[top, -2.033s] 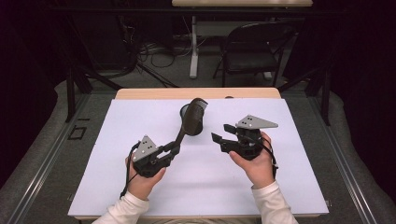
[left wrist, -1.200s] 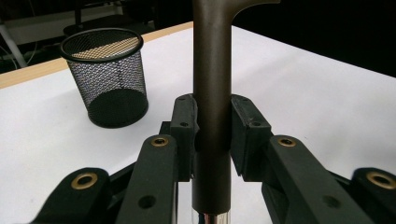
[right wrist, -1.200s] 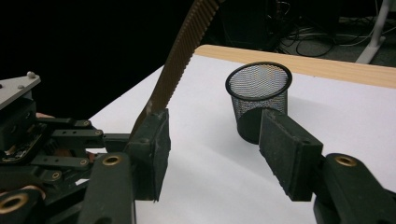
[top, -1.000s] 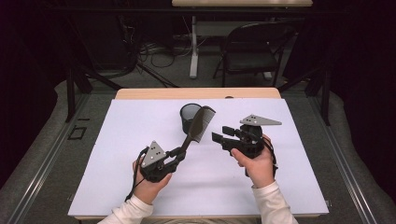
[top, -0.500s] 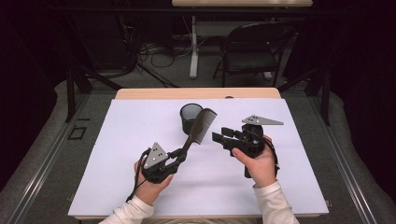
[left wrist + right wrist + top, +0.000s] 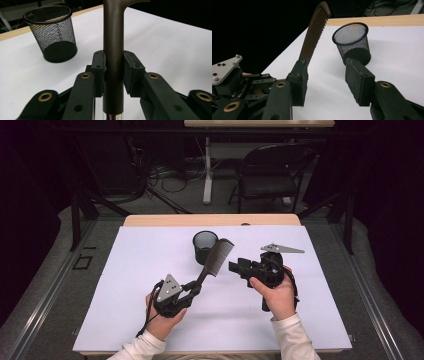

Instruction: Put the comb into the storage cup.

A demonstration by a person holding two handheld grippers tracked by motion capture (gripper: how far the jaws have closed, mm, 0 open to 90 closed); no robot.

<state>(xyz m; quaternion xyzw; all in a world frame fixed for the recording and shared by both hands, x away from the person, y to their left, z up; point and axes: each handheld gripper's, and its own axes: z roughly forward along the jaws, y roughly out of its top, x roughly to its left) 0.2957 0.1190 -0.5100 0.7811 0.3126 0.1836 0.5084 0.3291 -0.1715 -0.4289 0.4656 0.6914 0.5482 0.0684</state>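
My two grippers and my sleeves

My left gripper (image 6: 192, 289) and right gripper (image 6: 239, 267) are black, with brass rings and small screws on the arms, a grey three-cornered plate on top, and a black cable. My sleeves (image 6: 292, 335) are white.

No readable text, label, brand, number or sign appeared anywhere. The comb (image 6: 216, 257) carried no lettering on its handle or spine, as far as the close views showed. The mesh cup (image 6: 51, 33) was plain wire with no tag. The white surface (image 6: 310, 310) bore no print. The grey plates on the tools had only screw heads, no marks. A small dark square outline lay on the floor (image 6: 82, 263) at the left; it was perhaps a tape mark, too small to read as any sign.
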